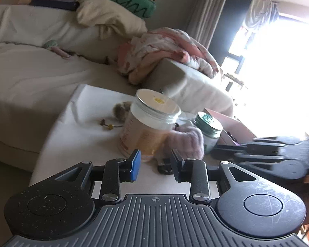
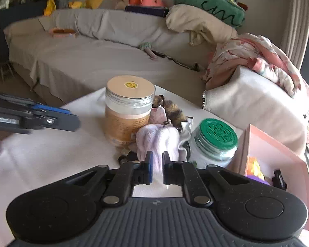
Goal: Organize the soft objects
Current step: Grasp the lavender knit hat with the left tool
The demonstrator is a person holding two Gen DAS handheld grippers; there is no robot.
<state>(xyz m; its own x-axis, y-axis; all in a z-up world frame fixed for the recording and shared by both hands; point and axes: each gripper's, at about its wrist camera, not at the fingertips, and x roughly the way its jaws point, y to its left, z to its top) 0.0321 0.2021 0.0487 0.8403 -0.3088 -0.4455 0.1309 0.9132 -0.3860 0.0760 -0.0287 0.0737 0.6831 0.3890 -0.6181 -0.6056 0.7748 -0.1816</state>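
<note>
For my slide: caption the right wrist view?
Right gripper shut on lilac fuzzy item between two jars.

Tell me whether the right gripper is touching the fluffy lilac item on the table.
Touching. In the right wrist view, the right gripper has its fingers closed on the near end of the fluffy lilac item, with no gap visible.

We can read no word or number anywhere: the print on the tan label of the big jar (image 2: 127,123) is blurred, the yellow sticker (image 2: 131,85) on its lid is too small (a round mark only), and the green lid (image 2: 218,134) of the right-hand jar bears an embossed pattern, not letters.
</note>
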